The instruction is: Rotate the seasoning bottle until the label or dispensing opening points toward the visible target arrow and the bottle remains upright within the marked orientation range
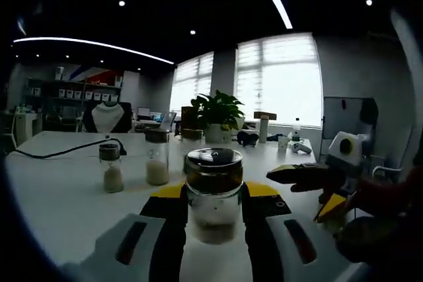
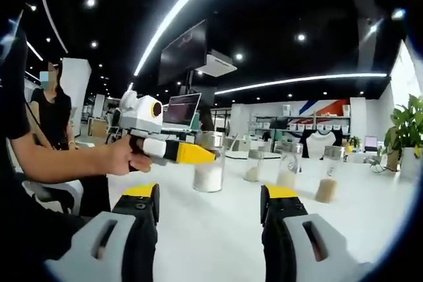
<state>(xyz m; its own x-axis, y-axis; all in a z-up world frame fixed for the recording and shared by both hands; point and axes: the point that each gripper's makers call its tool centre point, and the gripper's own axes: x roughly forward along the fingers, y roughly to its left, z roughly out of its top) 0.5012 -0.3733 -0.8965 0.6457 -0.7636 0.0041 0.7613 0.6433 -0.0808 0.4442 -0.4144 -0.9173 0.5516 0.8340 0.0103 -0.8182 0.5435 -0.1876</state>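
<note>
In the left gripper view we saw two small jars [image 1: 112, 170] standing on the white table [image 1: 59, 189] left of the seasoning bottle [image 1: 213, 193], which stood upright between the left gripper's [image 1: 213, 219] jaws, clamped against its sides. To the bottle's right, the right gripper [image 1: 310, 176] hung with jaws parted, holding nothing.

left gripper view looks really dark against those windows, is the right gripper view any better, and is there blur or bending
Left gripper view: the bright windows backlight the scene, so the bottle between the jaws reads dim; the other gripper at right is soft. Right gripper view: more evenly lit, white table bright. The ceiling light strips bow in both views, fisheye distortion.
</note>
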